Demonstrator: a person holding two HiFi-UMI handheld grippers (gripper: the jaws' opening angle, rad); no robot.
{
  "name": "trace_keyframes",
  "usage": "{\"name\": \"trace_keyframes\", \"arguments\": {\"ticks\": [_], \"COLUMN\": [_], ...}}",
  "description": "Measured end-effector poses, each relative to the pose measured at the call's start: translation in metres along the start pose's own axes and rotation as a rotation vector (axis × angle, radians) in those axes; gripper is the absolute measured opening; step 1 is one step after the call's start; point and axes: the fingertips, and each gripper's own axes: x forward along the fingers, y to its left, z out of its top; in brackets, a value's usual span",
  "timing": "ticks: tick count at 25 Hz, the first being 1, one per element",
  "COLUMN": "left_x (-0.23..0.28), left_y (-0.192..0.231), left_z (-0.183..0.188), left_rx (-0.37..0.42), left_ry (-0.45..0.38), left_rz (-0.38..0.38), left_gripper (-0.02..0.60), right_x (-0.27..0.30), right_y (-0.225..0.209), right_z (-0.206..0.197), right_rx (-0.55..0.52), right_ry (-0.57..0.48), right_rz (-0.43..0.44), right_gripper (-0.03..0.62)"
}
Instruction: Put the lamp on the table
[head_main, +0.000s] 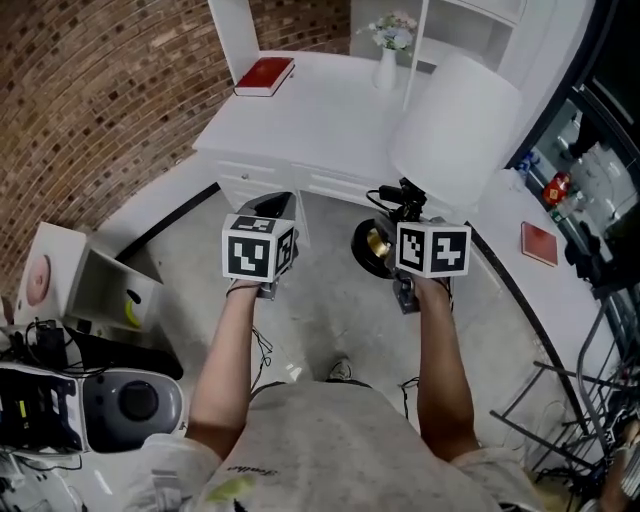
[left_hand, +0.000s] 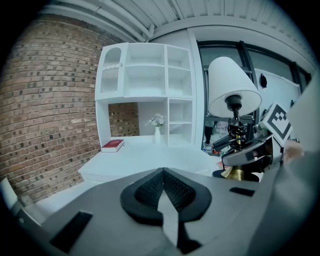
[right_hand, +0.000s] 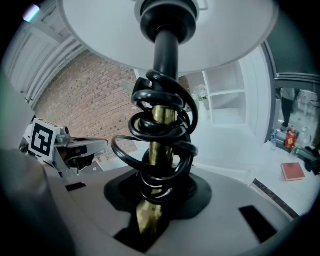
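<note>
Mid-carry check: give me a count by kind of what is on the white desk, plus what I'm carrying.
red book: 1, on the desk
vase with flowers: 1, on the desk
lamp: 1, held in the right tool
Total: 3
</note>
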Motion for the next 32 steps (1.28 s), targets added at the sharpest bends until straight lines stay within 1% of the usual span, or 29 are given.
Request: {"name": "trace_keyframes", "arguments": {"ticks": [8,14,20,25,32], "left_x": [0.02,0.036,0.055,0.066,0.081], "left_y": [-0.002,0.002,0.0,0.005,0.016], "left_z": [0.009,0.018,0.031,0.03,0.029], "left_rx": [0.01,-0.001,0.016,0.01,0.005], "left_ry": [0.001,-0.002,0.0,0.002,-0.018], "left_rz": [0.006,0.014,0.025,0.038,0.042], "left_gripper": [-0.002,-0.002,-0.002,-0.003,-0.002], "right_x": [0.013,0.022,0.033,0.045,0.064], "right_y": [-0.015,-0.024,-0.041,-0.048,-0.051], "right_z": [0.008,0.017,0.029,0.03,0.035], "right_rx": [-0.008,-0.025,-0.024,-0.029,-0.049], "right_ry": [0.008,0.018,0.02,0.023,0.027], "right_rz": [0.015,0.026,0.038,0.051,0.051], "right_gripper": [0.113,0.112,0.113,0.112,0.113]}}
